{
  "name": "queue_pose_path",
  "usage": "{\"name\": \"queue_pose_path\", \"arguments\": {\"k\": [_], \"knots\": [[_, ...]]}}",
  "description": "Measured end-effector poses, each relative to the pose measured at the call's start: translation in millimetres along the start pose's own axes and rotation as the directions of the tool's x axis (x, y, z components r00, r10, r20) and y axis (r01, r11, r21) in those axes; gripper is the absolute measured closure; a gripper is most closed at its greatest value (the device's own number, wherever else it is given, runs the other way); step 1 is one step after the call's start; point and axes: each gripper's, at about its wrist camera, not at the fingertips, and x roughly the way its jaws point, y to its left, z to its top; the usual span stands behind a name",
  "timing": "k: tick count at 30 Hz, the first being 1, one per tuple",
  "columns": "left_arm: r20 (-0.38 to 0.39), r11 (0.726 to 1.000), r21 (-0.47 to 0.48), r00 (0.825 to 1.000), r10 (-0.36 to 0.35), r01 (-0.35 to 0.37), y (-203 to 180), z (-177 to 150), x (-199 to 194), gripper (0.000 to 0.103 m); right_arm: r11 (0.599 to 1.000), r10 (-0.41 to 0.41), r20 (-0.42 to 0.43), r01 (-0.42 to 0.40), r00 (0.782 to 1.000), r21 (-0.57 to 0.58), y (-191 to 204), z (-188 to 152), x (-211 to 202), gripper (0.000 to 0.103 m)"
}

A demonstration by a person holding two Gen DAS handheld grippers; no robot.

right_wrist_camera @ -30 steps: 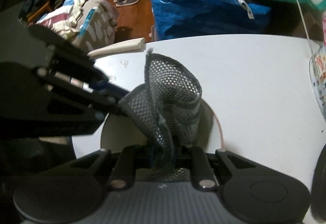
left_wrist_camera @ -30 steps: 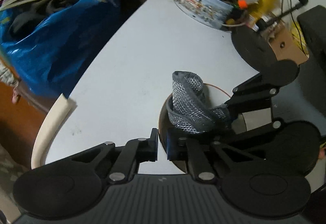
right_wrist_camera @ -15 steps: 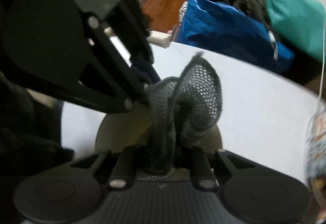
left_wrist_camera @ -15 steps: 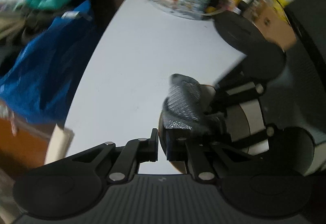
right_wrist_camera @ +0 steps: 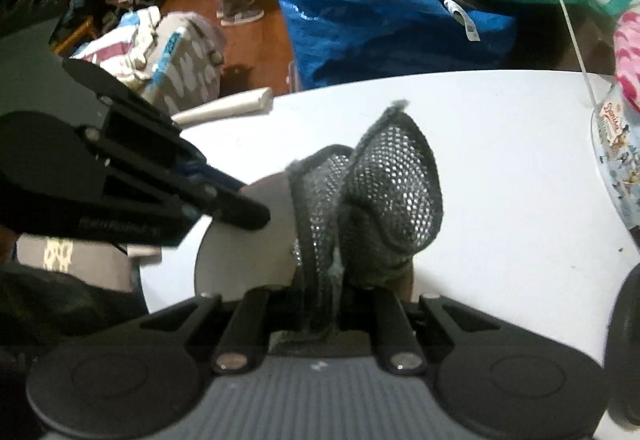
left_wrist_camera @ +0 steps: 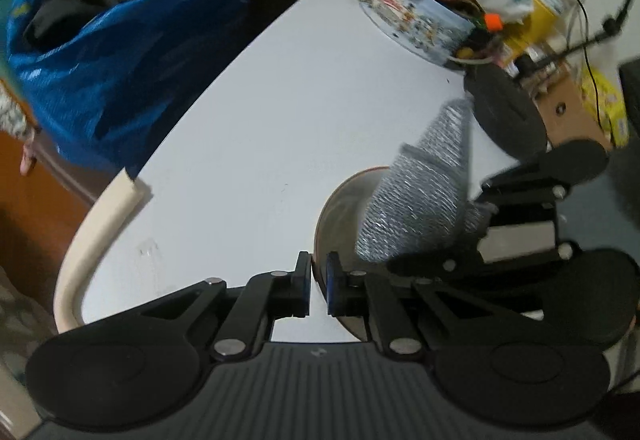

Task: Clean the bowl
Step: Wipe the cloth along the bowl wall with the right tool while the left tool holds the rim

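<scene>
Left claw: the left gripper (left_wrist_camera: 319,282) is pinching the near rim of the bowl (left_wrist_camera: 340,200), its blue pads almost together with only the thin wall between them; it has been gripping that rim in all three left wrist views.
Right claw: the right gripper (right_wrist_camera: 328,314) is holding the mesh scrubber (right_wrist_camera: 384,208) by its lower end, and its jaws are closing a little tighter on the bunched mesh.
Bowl: it is sitting on the white table (left_wrist_camera: 260,120) straight ahead of the left claw and just beyond the right claw's fingers, partly hidden under the scrubber.
What has changed: a second ago the scrubber was standing curled close in front of the left fingers; now it is leaning away to the far right side of the bowl, with its tip reaching out over the rim.
Blur: the scrubber is smeared in the left wrist view, so the wipe is probably running at this moment.
Contact: whether the mesh is pressing the bowl's inner wall or only hanging over it cannot be told.
Meaning for task: the scrubbing is under way, one claw steadying and the other sweeping; how clean the inside is cannot be judged, since the scrubber is covering most of it.
Surroundings: a blue bag (right_wrist_camera: 392,28) is lying off the table beyond both claws.
</scene>
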Motion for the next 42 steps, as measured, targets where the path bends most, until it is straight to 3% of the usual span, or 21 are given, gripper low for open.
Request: {"name": "queue_pose_path", "arguments": {"k": [2, 5, 8, 10, 11, 12, 16, 23, 29, 33, 34, 36, 39, 42], "knots": [[0.003, 1.0, -0.022, 1.0, -0.002, 0.002, 1, 0, 0, 0.098, 1.0, 0.016, -0.042, -0.017, 0.999, -0.02, 2, 0, 1, 0.09], [0.004, 1.0, -0.027, 1.0, -0.002, 0.002, -1, -1, 0, 0.098, 0.994, 0.105, -0.111, -0.108, 0.988, -0.021, 4, 2, 6, 0.09], [-0.001, 0.999, -0.033, 1.0, -0.006, 0.006, 0, 0, 0, 0.098, 0.989, 0.148, -0.102, -0.148, 0.984, 0.007, 2, 3, 10, 0.087], [-0.002, 0.999, -0.032, 1.0, -0.009, 0.009, 0, -1, 0, 0.098, 0.992, 0.123, -0.076, -0.122, 0.989, 0.014, 1, 3, 6, 0.079], [-0.003, 0.999, -0.031, 1.0, -0.01, 0.01, 0, -1, -1, 0.098, 0.994, 0.108, -0.062, -0.107, 0.992, 0.017, 0, 3, 4, 0.059], [-0.004, 0.999, -0.031, 1.0, -0.012, 0.012, 0, -2, -1, 0.098, 0.995, 0.098, -0.051, -0.097, 0.994, 0.026, -1, 1, 1, 0.046], [-0.005, 0.999, -0.032, 1.0, -0.016, 0.016, 1, -1, -1, 0.098, 0.994, 0.092, -0.026, -0.091, 0.995, 0.053, -3, -3, -7, 0.044], [-0.004, 0.999, -0.038, 1.0, -0.022, 0.022, 2, -1, -1, 0.098, 0.991, 0.057, 0.126, -0.072, 0.99, 0.116, -5, -10, -31, 0.05], [-0.003, 0.999, -0.038, 1.0, -0.03, 0.03, 3, -1, -2, 0.098, 0.982, 0.047, 0.186, -0.08, 0.981, 0.169, -7, -6, -33, 0.054], [-0.002, 0.999, -0.035, 1.0, -0.03, 0.03, 2, -1, -2, 0.098, 0.97, 0.063, 0.182, -0.103, 0.981, 0.218, -12, -7, -28, 0.054], [-0.002, 0.999, -0.033, 1.0, -0.03, 0.03, 2, -1, -2, 0.098, 0.967, 0.068, 0.187, -0.111, 0.98, 0.228, -14, -7, -26, 0.057], [-0.002, 0.999, -0.032, 1.0, -0.03, 0.03, 2, -1, -1, 0.098, 0.96, 0.077, 0.191, -0.124, 0.979, 0.252, -19, -7, -21, 0.091], [-0.002, 0.999, -0.035, 0.999, -0.033, 0.033, 3, -1, -1, 0.098, 0.956, 0.088, 0.168, -0.131, 0.982, 0.263, -22, -7, -18, 0.094], [-0.002, 0.999, -0.035, 0.999, -0.033, 0.033, 4, -1, -1, 0.098, 0.984, 0.093, 0.109, -0.108, 0.99, 0.143, -13, -8, -24, 0.095]]}}
